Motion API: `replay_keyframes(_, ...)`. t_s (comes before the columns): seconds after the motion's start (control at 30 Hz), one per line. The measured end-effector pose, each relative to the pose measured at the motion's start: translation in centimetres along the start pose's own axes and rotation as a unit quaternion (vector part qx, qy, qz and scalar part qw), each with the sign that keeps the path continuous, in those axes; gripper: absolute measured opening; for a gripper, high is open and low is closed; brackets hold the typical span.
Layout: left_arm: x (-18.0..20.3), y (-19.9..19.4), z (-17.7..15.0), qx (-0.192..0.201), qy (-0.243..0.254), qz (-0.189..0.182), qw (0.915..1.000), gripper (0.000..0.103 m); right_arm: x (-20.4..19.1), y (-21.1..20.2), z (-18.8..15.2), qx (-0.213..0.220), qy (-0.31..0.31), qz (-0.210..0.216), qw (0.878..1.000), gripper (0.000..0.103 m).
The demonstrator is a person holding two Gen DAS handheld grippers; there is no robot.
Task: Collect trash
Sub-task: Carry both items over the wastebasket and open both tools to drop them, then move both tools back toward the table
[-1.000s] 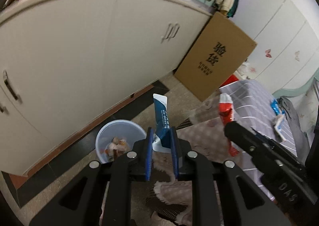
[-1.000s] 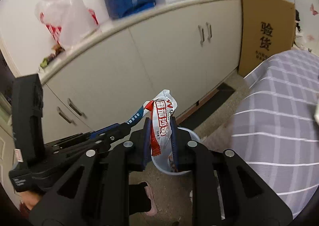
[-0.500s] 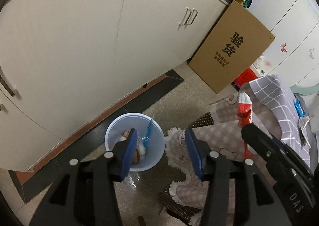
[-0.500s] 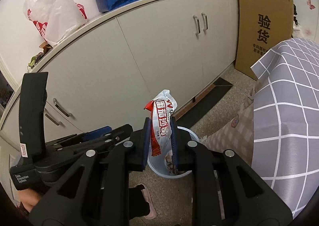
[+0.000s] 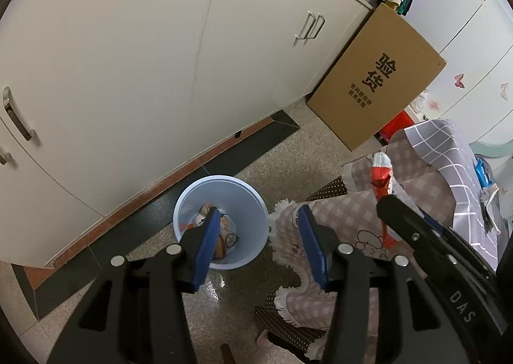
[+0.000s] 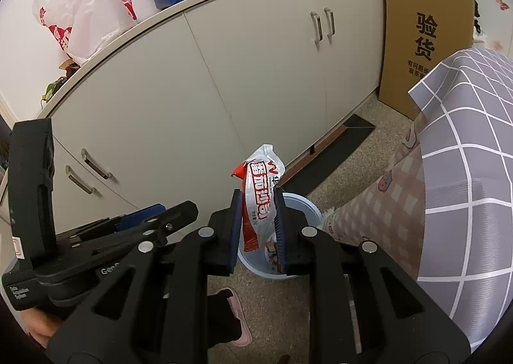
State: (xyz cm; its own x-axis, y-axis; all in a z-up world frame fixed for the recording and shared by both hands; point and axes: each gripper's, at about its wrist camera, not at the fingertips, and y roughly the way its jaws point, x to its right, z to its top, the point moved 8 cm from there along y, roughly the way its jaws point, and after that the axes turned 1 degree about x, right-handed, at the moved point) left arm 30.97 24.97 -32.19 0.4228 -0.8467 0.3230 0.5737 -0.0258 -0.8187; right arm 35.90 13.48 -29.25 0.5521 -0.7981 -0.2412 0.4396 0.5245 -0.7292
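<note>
A pale blue bin [image 5: 247, 194] stands on the floor by the cabinets, with wrappers lying in its bottom. My left gripper [image 5: 259, 213] hangs above the bin's right part, open, with nothing between its blue pads. In the right wrist view it [image 6: 170, 211] shows from the side at the left. My right gripper [image 6: 257, 194] is shut on a red and white snack wrapper [image 6: 261, 200], which stands upright over the bin [image 6: 304, 207]. The left wrist view shows that wrapper [image 5: 380, 171] sticking up from the right gripper's black fingers [image 5: 389, 203], to the right of the bin.
Cream cabinets [image 5: 128, 59] run behind the bin, and a brown cardboard box [image 5: 375, 81] leans on them at the right. A grey checked tablecloth [image 6: 465, 139] hangs at the right. A person's pink checked clothing [image 5: 336, 213] and a slippered foot [image 6: 237, 316] are close to the bin.
My left gripper opened and let go of a blue and white wrapper, which fell into the bin. Both grippers came lower toward the bin. The right one kept its hold.
</note>
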Motion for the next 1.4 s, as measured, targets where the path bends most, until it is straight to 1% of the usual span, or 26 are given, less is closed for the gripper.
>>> replay_keyframes(0.1,-0.4,-0.1,0.1,0.004,-0.006,0.004,1.0000,0.053,0.0,0.1,0.0,0.000,0.000,0.001,1.000,0.019)
replay_keyframes(0.27,-1.5,-0.3,0.2,0.009,-0.022,0.010,0.9997,0.053,-0.5,0.3,0.6,0.007,-0.001,0.005,1.000,0.019)
replay_keyframes(0.4,-2.7,-0.6,0.7,0.022,-0.041,0.021,0.9987,0.053,-1.3,0.6,1.5,0.025,0.000,0.011,1.000,0.024)
replay_keyframes(0.47,-3.8,-0.9,1.0,0.029,-0.055,0.038,0.9974,0.056,-1.4,1.1,2.0,0.031,0.010,0.014,0.999,0.053)
replay_keyframes(0.5,-4.3,-0.9,1.1,0.027,-0.059,0.046,0.9968,0.056,-1.4,1.2,2.1,0.032,0.014,0.014,0.999,0.065)
replay_keyframes(0.63,-5.5,-1.2,1.2,0.027,-0.071,0.054,0.9956,0.056,-1.5,1.0,2.4,0.038,0.014,0.013,0.999,0.065)
replay_keyframes(0.73,-5.7,-1.4,1.3,0.027,-0.081,0.053,0.9949,0.056,-1.3,0.6,2.3,0.034,0.016,0.012,0.999,0.065)
replay_keyframes(0.87,-4.9,-2.0,1.3,0.033,-0.083,0.055,0.9945,0.056,-0.8,-0.6,2.5,0.037,0.017,0.004,0.999,0.065)
replay_keyframes(0.97,-3.7,-3.1,1.5,0.044,-0.079,0.046,0.9948,0.056,-0.4,-2.0,2.7,0.045,0.018,0.001,0.999,0.065)
replay_keyframes(1.1,-1.2,-5.0,1.9,0.062,-0.059,0.035,0.9957,0.056,0.3,-4.4,3.1,0.062,0.020,-0.001,0.998,0.065)
replay_keyframes(1.17,0.6,-6.2,2.1,0.074,-0.045,0.029,0.9958,0.056,0.9,-6.1,3.5,0.075,0.022,-0.004,0.997,0.065)
replay_keyframes(1.27,3.1,-7.5,2.1,0.088,-0.023,0.023,0.9956,0.057,2.3,-8.7,3.8,0.095,0.027,-0.018,0.995,0.065)
replay_keyframes(1.4,7.5,-9.1,2.2,0.110,0.025,0.024,0.9934,0.057,4.6,-12.1,3.9,0.120,0.041,-0.028,0.992,0.065)
